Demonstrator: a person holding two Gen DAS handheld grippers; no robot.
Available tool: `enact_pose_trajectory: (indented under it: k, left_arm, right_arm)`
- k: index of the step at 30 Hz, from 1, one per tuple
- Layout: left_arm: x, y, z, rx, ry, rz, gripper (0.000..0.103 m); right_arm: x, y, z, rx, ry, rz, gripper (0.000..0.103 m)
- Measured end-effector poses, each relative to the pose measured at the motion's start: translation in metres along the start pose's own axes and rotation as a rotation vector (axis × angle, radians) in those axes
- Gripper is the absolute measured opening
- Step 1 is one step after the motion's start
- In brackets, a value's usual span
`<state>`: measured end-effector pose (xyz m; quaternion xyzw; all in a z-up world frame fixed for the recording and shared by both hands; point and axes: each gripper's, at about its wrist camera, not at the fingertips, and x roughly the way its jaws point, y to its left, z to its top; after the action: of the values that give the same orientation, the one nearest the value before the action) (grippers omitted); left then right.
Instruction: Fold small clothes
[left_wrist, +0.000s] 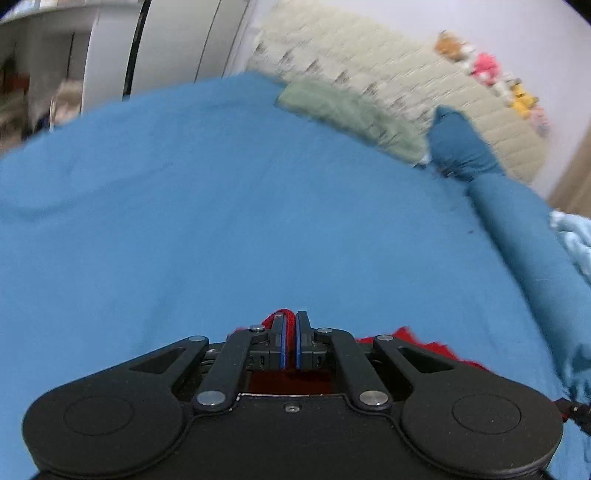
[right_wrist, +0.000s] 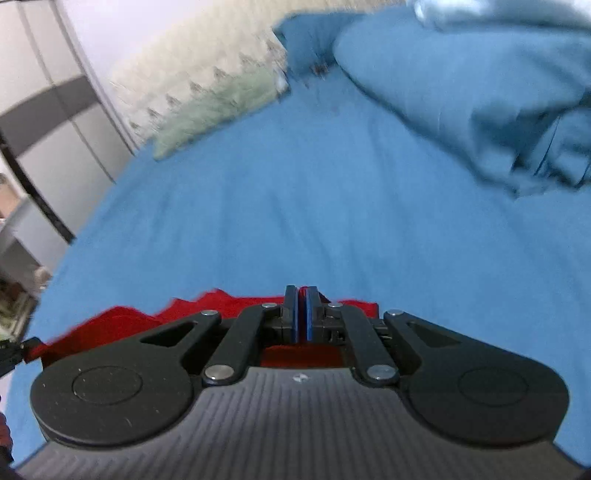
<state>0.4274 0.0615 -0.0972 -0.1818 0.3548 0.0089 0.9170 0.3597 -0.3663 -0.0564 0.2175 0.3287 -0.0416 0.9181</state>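
A small red garment (left_wrist: 424, 345) lies over the blue bed sheet (left_wrist: 221, 221), mostly hidden under the grippers. My left gripper (left_wrist: 290, 319) is shut on a bunched edge of it; red cloth shows between the blue pads. In the right wrist view the red garment (right_wrist: 122, 321) spreads to the left below my right gripper (right_wrist: 302, 295), which is shut on its edge, a thin red strip showing between the pads. Both views are motion-blurred.
A pale green pillow (left_wrist: 347, 114) and a cream quilted headboard (left_wrist: 406, 74) lie at the far end. A dark blue pillow (left_wrist: 461, 147) and a rolled blue duvet (right_wrist: 461, 92) lie along the right. Plush toys (left_wrist: 487, 70) sit on the headboard. White wardrobe (left_wrist: 166, 40) at left.
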Motion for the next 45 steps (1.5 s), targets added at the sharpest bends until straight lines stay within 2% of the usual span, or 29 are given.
enact_pose_trajectory:
  k: [3, 8, 9, 10, 11, 13, 14, 16, 19, 22, 24, 26, 28, 31, 34, 36, 38, 40, 43, 45]
  left_arm:
    - [0.024, 0.010, 0.001, -0.005, 0.014, 0.017, 0.004]
    - [0.036, 0.014, 0.011, -0.005, 0.008, 0.019, 0.007]
    - [0.036, 0.009, 0.011, -0.002, -0.001, 0.026, 0.010]
    - [0.029, 0.008, 0.010, 0.001, -0.016, 0.029, 0.030]
    - [0.018, 0.008, 0.006, 0.008, -0.040, 0.027, 0.055]
    - [-0.004, -0.002, 0.002, 0.071, -0.110, 0.019, 0.064]
    - [-0.014, -0.005, -0.002, 0.110, -0.125, 0.014, 0.066]
    - [-0.028, -0.010, -0.017, 0.179, -0.099, -0.015, 0.074]
    - [-0.026, -0.008, -0.044, 0.226, -0.007, -0.072, 0.076]
    - [-0.004, 0.004, -0.070, 0.243, 0.089, -0.018, 0.076]
    - [0.010, 0.016, -0.081, 0.246, 0.135, 0.024, 0.076]
    - [0.010, 0.026, -0.084, 0.241, 0.123, -0.004, 0.077]
    - [0.008, 0.030, -0.077, 0.215, 0.134, -0.004, 0.077]
    - [-0.006, 0.022, -0.067, 0.201, 0.119, 0.061, 0.076]
    - [-0.033, 0.013, -0.062, 0.262, 0.066, 0.042, 0.078]
    - [-0.055, -0.002, -0.068, 0.346, 0.065, 0.055, 0.084]
    - [-0.077, -0.015, -0.079, 0.402, 0.053, 0.019, 0.095]
    - [-0.093, -0.026, -0.089, 0.413, 0.044, -0.025, 0.103]
    - [-0.099, -0.044, -0.104, 0.403, 0.069, -0.091, 0.103]
    - [-0.094, -0.058, -0.116, 0.410, 0.093, -0.115, 0.103]
  right_arm:
    - [0.040, -0.007, -0.008, 0.016, 0.013, -0.031, 0.019]
    - [0.065, -0.014, -0.002, -0.011, 0.000, -0.045, 0.019]
    - [0.068, -0.012, -0.002, -0.027, -0.002, -0.040, 0.023]
    - [0.066, -0.010, -0.001, -0.039, -0.004, -0.037, 0.027]
    - [0.063, -0.009, -0.002, -0.047, -0.017, -0.037, 0.034]
    - [0.050, -0.007, -0.005, -0.057, -0.060, -0.008, 0.092]
    - [0.039, -0.004, -0.010, -0.074, -0.098, -0.004, 0.097]
    - [0.020, 0.004, -0.024, -0.135, -0.123, 0.030, 0.097]
    - [0.018, 0.015, -0.052, -0.199, -0.053, 0.073, 0.097]
    - [0.029, 0.018, -0.080, -0.245, 0.015, 0.061, 0.097]
    - [0.039, 0.014, -0.093, -0.257, 0.049, 0.004, 0.096]
    - [0.043, 0.005, -0.100, -0.254, 0.051, -0.068, 0.094]
    - [0.041, -0.003, -0.104, -0.242, 0.049, -0.074, 0.094]
    - [0.035, 0.001, -0.101, -0.260, 0.065, -0.091, 0.095]
    - [0.013, 0.004, -0.091, -0.262, 0.044, -0.063, 0.096]
    - [-0.013, 0.000, -0.082, -0.246, 0.000, 0.006, 0.097]
    - [-0.043, -0.004, -0.081, -0.255, -0.029, 0.037, 0.098]
    - [-0.068, -0.008, -0.082, -0.286, -0.032, 0.020, 0.098]
    - [-0.086, -0.016, -0.088, -0.301, -0.001, -0.014, 0.098]
    - [-0.091, -0.026, -0.103, -0.282, 0.035, -0.044, 0.098]
